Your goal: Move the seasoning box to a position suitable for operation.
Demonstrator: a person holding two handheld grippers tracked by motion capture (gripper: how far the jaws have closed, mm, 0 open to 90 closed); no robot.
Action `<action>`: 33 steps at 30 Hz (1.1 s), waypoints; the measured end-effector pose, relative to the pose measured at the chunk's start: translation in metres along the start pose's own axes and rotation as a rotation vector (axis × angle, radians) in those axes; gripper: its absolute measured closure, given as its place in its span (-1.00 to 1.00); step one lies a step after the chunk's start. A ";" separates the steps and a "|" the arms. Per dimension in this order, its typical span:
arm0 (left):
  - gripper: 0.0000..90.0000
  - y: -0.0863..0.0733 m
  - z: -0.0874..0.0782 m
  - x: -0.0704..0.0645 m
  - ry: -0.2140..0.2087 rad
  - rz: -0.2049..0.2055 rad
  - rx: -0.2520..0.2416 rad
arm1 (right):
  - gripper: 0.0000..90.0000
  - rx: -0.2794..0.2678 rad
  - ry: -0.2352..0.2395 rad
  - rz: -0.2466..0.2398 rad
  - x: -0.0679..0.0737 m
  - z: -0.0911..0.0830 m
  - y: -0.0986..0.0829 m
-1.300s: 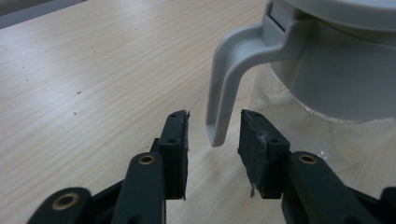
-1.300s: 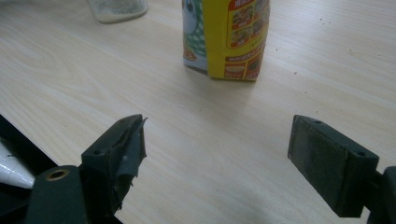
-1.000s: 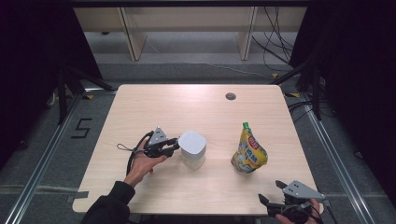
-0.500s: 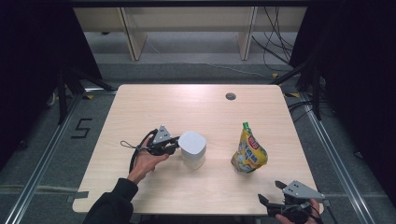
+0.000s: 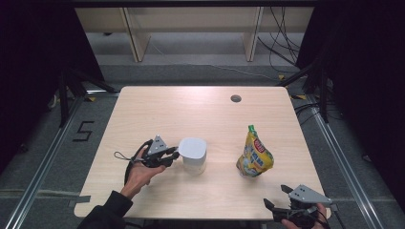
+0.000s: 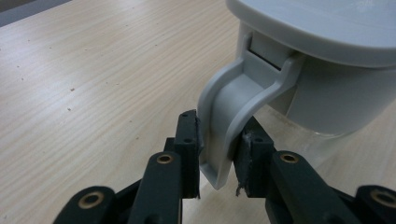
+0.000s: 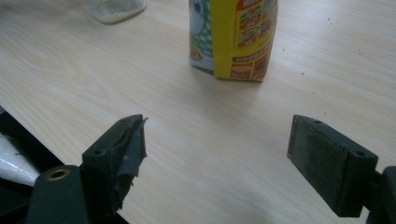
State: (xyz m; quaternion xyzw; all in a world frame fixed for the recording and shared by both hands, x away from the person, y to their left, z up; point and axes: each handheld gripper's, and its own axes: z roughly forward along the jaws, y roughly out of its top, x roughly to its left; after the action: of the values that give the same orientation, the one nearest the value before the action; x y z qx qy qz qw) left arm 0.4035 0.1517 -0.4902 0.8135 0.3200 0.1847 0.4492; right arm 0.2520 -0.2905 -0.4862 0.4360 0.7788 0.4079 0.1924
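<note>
While the grey-lidded container (image 5: pixel 193 155) stood left of the middle of the wooden surface (image 5: pixel 191 109), its look could be read from two views: a pale grey lid with rounded corners capped a clear body, and a grey latch (image 6: pixel 233 121) hung down from the lid's rim on the side facing the left tool (image 5: pixel 168 157). That latch was seen in the left gripper view to curve out and down, its lower end pinched between the two black jaws, which were drawn nearly together with a pad pressed on each face of it. The left tool was held by a hand (image 5: pixel 141 172) reaching in from the near edge. The right tool (image 5: pixel 278 199) was held at the near right corner of the surface, its jaws spread wide with nothing between them, and bare wood was seen under them in the right gripper view. A yellow pouch (image 5: pixel 254 155) with a green top stood upright right of the container and well apart from it, between the container and the right tool. Open wood was left between container and pouch, across the whole far half of the surface up to a small round hole (image 5: pixel 235 98), and to the left of the left hand towards the edge.
</note>
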 end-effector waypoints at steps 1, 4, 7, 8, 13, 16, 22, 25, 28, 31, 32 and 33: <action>0.60 0.000 0.000 0.001 -0.002 0.016 0.001 | -0.56 -0.005 0.001 -0.010 -0.001 0.000 0.000; 0.55 0.001 0.002 0.003 0.005 0.026 0.003 | -0.56 0.002 0.002 -0.013 -0.001 0.000 0.000; 0.59 -0.001 0.005 0.002 -0.001 0.023 -0.004 | -0.56 -0.003 0.002 -0.012 -0.001 0.000 0.000; 0.59 -0.001 0.004 0.002 0.007 0.043 0.013 | -0.56 -0.003 0.002 -0.012 -0.001 0.000 0.000; 0.61 -0.001 0.002 -0.005 0.002 0.033 0.003 | -0.55 -0.001 0.002 -0.031 -0.002 0.000 0.001; 0.61 -0.003 0.001 -0.011 -0.001 0.030 0.009 | -0.55 0.014 0.014 0.013 0.001 0.000 0.000; 0.60 -0.004 -0.005 -0.028 -0.034 0.028 0.014 | -0.55 -0.006 -0.005 -0.037 -0.002 0.000 0.001; 0.59 -0.003 -0.008 -0.037 -0.041 0.042 0.033 | -0.54 0.012 0.013 0.011 0.002 0.000 0.000; 0.58 -0.004 -0.011 -0.044 -0.047 0.026 0.041 | -0.54 0.014 0.013 0.012 0.002 0.000 0.000; 0.57 -0.006 -0.013 -0.046 -0.046 0.028 0.036 | -0.54 0.012 0.008 -0.022 0.000 0.000 0.001; 0.57 -0.006 -0.014 -0.048 -0.048 0.011 0.042 | -0.54 0.000 0.008 -0.046 -0.002 0.001 0.001; 0.57 -0.006 -0.013 -0.048 -0.049 0.018 0.032 | -0.54 0.001 0.008 -0.046 -0.002 0.001 0.001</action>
State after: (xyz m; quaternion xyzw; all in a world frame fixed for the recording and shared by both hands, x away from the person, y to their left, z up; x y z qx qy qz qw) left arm 0.3585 0.1293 -0.4892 0.8277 0.3045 0.1637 0.4421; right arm 0.2540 -0.2911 -0.4864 0.4165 0.7895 0.4049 0.1982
